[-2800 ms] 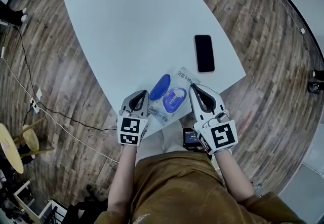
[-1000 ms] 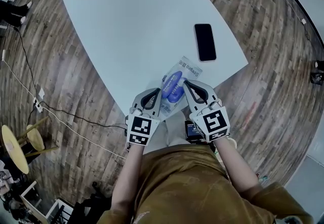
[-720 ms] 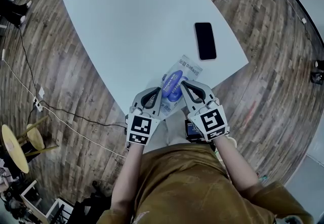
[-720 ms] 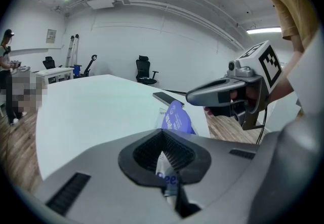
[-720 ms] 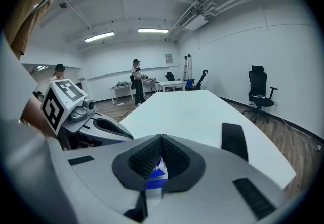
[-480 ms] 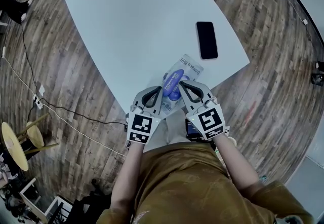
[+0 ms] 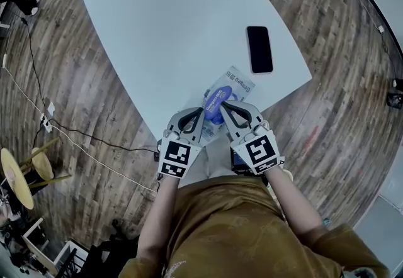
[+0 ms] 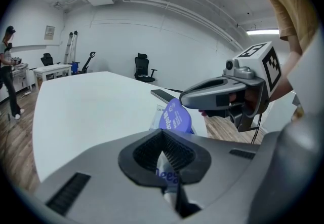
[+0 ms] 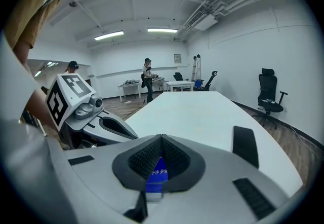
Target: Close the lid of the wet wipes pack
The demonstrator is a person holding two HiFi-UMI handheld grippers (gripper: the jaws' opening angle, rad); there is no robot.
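The wet wipes pack [image 7: 238, 82] lies at the near edge of the white table [image 7: 164, 25]. Its blue oval lid [image 7: 216, 102] stands raised and tilted over the pack, as the left gripper view also shows the lid [image 8: 175, 116]. My left gripper [image 7: 201, 112] is shut, tips at the pack's near left end; the pack's film [image 8: 164, 175] shows through the hollow behind its tips. My right gripper [image 7: 221, 106] is shut, its tip against the lid's upper edge. In its own view the lid [image 9: 154, 177] shows through the hollow behind the shut tips.
A black phone [image 7: 259, 49] lies on the table just beyond the pack, to the right. A black office chair [image 8: 143, 68] stands past the table's far end. People [image 9: 147, 80] stand by desks across the room. Cables [image 7: 75, 144] run over the wooden floor on the left.
The lid lay open flat to the pack's left; now it stands raised over the pack. Both grippers have moved in to the pack, the right one shifting left against the lid.
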